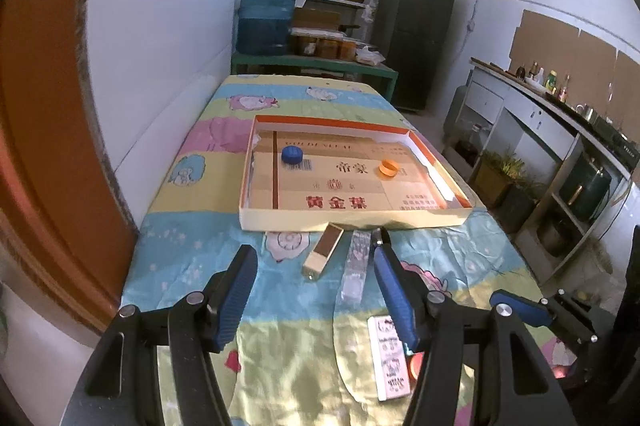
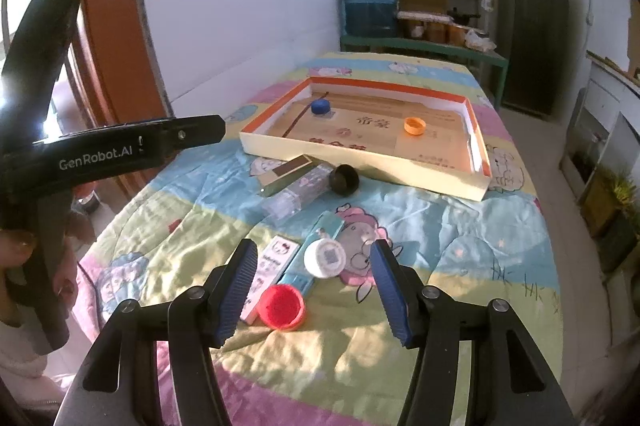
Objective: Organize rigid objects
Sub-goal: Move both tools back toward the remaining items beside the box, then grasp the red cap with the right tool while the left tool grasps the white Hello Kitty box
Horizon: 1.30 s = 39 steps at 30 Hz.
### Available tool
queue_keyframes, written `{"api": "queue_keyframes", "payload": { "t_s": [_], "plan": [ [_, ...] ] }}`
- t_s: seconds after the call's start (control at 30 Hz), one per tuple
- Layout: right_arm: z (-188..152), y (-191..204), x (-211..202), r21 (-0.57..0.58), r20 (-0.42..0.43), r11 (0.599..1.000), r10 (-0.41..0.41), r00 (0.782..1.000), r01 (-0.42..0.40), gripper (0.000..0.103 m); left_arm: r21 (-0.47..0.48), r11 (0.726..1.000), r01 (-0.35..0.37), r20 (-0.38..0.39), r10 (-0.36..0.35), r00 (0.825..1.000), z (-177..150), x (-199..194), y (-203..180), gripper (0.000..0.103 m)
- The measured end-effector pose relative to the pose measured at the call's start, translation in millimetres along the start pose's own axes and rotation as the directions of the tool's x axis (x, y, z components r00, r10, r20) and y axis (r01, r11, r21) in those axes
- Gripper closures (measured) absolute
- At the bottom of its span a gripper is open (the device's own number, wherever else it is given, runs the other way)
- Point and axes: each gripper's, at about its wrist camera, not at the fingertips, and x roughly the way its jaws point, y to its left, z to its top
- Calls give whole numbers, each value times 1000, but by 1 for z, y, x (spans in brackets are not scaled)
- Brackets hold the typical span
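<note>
We've got both tongs spread wide with nothing in them: our left gripper hangs over the cartoon-print cloth, and our right gripper hovers above the red cap and white cap. The shallow cardboard tray sits mid-table with a blue cap and an orange cap well apart inside it. Just before the tray's near wall lie a brown box, a clear box and a black cap; nearer us lie a white cartoon-print box and a teal box.
</note>
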Motion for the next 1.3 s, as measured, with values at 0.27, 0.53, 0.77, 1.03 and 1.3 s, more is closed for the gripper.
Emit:
{"api": "queue_keyframes", "payload": {
  "t_s": [0.27, 0.53, 0.77, 1.03, 1.3],
  "plan": [
    [-26, 21, 11, -76, -46, 997, 14, 999, -18, 43, -39, 999, 13, -41, -14, 999, -21, 4, 9, 43],
    [-29, 17, 32, -58, -81, 998, 19, 997, -23, 63, -48, 999, 13, -82, -17, 997, -32, 17, 12, 43],
    [-30, 14, 33, -44, -84, 998, 31, 996, -34, 72, -46, 999, 20, -100, -24, 995, -32, 24, 11, 43],
    [-28, 3, 15, 1, -33, 999, 39, 999, -39, 72, -18, 998, 54, -122, -56, 991, -35, 31, -1, 43],
    [-32, -15, 4, 60, -24, 998, 11, 1000, -9, 72, 71, 991, 112, -166, -99, 981, -57, 30, -25, 43]
  ]
}}
